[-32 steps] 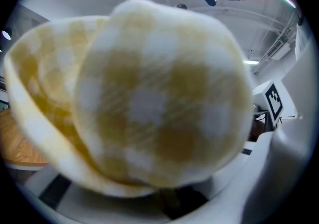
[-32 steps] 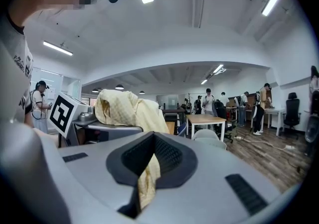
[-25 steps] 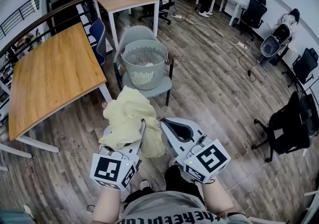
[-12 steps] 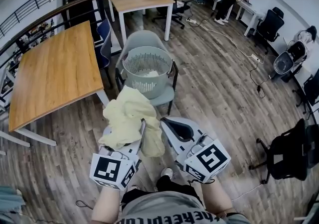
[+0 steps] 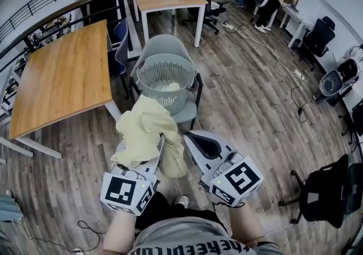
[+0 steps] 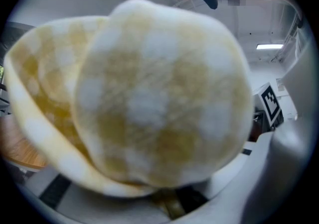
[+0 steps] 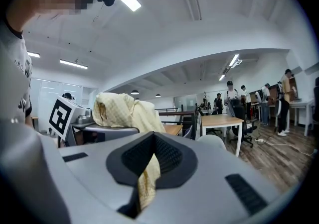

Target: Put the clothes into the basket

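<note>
Basket point(image 5: 143, 70) nearer now; left gripper point(image 5: 148, 160), right gripper point(image 5: 201, 147) clamped on yellow cloth point(image 5: 142, 129), bunched, drooping downward.

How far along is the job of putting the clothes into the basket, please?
Done: something pale already lies in the grey slatted plastic basket on the grey chair. In hand: the pale yellow checked garment, bunched in the left gripper, with a strip pinched in the shut right gripper. Left: bring it over the basket and release.

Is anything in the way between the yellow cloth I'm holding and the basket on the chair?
Nothing visible. The pale yellow checked cloth hangs in front of the grey slatted plastic basket on the grey chair; its top is open.
</note>
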{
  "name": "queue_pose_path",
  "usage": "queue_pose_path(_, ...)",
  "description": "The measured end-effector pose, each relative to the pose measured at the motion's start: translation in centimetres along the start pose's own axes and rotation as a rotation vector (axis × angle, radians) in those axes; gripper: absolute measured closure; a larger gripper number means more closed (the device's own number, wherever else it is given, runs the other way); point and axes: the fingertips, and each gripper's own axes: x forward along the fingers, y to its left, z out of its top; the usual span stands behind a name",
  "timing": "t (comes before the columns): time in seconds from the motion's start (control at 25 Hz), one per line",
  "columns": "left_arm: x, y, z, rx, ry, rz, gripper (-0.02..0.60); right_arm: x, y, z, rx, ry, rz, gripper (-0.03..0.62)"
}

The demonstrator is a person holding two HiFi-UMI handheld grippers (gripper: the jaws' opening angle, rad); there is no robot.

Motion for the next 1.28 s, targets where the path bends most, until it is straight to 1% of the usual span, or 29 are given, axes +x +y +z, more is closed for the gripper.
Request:
queue_pose_path(0.2,2.2,0.3,0.1,0.009,0.013,-0.004,0.410,0.9,-2.1,-0.2,0.023,-0.003,-0.003,0.585)
queue_pose_path(0.36,4.2,1.6,0.0,0.011,0.021,-0.015,0.410,2.4,-3.8,-0.2,0.035,-0.001,-0.020,0.585)
queue_pose_path(0.64,7.8,5.3,0.6,0.007,0.025,-0.046,0.410,6.6,-6.5,0.0,0.055,0.006,-0.056,0.583)
queue_pose_path(0.92,11.5,9.5,1.3,0.007,0.027,-0.079,0.410,11.4,-8.6,0.6,0.048,0.014,-0.080,0.585)
queue_pose_path(1.28,15.1,14.1,2.1,0.003,0.031,-0.120,0.410,16.4,-11.0,1.1,0.054,0.022,-0.125,0.585)
